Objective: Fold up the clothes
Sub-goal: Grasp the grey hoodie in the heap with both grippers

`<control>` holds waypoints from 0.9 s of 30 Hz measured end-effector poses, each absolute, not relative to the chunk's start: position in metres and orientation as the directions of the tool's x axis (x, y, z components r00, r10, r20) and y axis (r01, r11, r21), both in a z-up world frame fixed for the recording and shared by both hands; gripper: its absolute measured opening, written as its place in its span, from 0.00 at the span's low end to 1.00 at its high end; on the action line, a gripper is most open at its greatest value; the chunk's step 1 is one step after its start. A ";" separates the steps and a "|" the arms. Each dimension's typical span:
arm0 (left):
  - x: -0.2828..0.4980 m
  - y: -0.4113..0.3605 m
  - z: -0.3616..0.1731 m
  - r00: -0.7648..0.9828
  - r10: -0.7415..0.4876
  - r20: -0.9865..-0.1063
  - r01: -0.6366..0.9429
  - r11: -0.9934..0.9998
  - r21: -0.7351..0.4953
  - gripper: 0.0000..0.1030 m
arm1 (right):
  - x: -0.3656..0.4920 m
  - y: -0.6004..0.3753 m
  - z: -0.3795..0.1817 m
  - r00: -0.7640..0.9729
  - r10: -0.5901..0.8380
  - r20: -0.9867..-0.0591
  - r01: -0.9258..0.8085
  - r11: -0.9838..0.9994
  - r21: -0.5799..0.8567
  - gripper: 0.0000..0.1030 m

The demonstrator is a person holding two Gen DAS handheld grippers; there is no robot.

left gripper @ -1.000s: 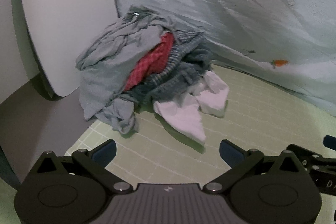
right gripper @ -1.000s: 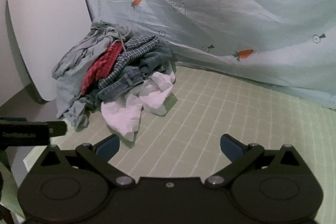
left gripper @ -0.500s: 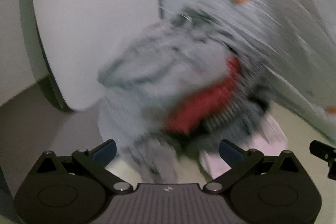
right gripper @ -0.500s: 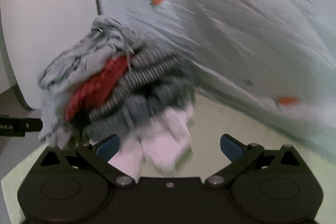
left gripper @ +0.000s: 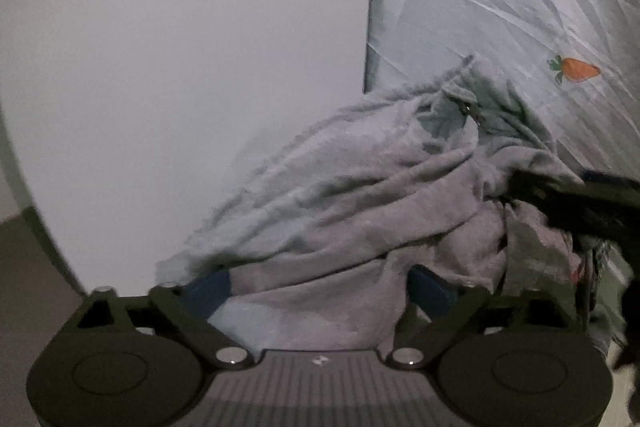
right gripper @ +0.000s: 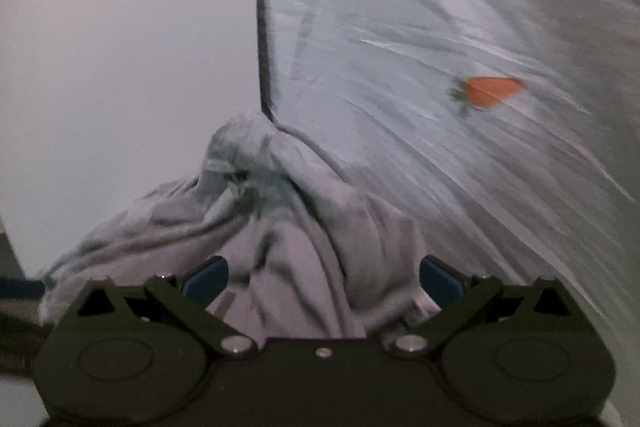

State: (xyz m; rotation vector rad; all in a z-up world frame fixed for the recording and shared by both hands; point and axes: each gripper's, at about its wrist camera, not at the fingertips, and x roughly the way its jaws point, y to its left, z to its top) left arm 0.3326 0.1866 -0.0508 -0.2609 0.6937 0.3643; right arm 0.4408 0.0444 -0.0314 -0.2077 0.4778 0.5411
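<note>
Behind the work area I see a smooth white panel (left gripper: 180,75) with a rounded lower corner, standing upright and filling the left of both wrist views. Its right edge meets a pale blue-green sheet (left gripper: 500,7), creased, hung or draped as a backdrop. I note a printed orange carrot (left gripper: 576,70) with a green top on the sheet; in the right wrist view the same motif is smeared by blur. A grey floor strip (left gripper: 28,267) shows lower left.
</note>
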 end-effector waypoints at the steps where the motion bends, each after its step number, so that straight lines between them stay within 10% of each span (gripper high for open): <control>1: 0.334 0.184 -0.053 0.710 0.240 -0.662 -0.412 0.904 -0.115 0.81 | 0.447 0.048 -0.033 0.736 0.462 -0.494 -0.555 0.830 -0.050 0.93; 6: 0.328 0.172 -0.050 0.717 0.289 -0.635 -0.440 0.894 -0.089 0.43 | 0.446 0.043 -0.032 0.714 0.498 -0.493 -0.562 0.827 0.021 0.26; 10: 0.312 0.169 -0.031 0.734 0.314 -0.602 -0.466 0.878 -0.110 0.13 | 0.415 0.021 -0.017 0.741 0.516 -0.430 -0.563 0.826 0.021 0.18; 27: 0.125 0.064 0.089 0.916 0.153 -0.370 -0.215 0.968 -0.132 0.11 | 0.163 -0.139 0.091 0.897 0.430 -0.104 -0.415 0.899 0.143 0.08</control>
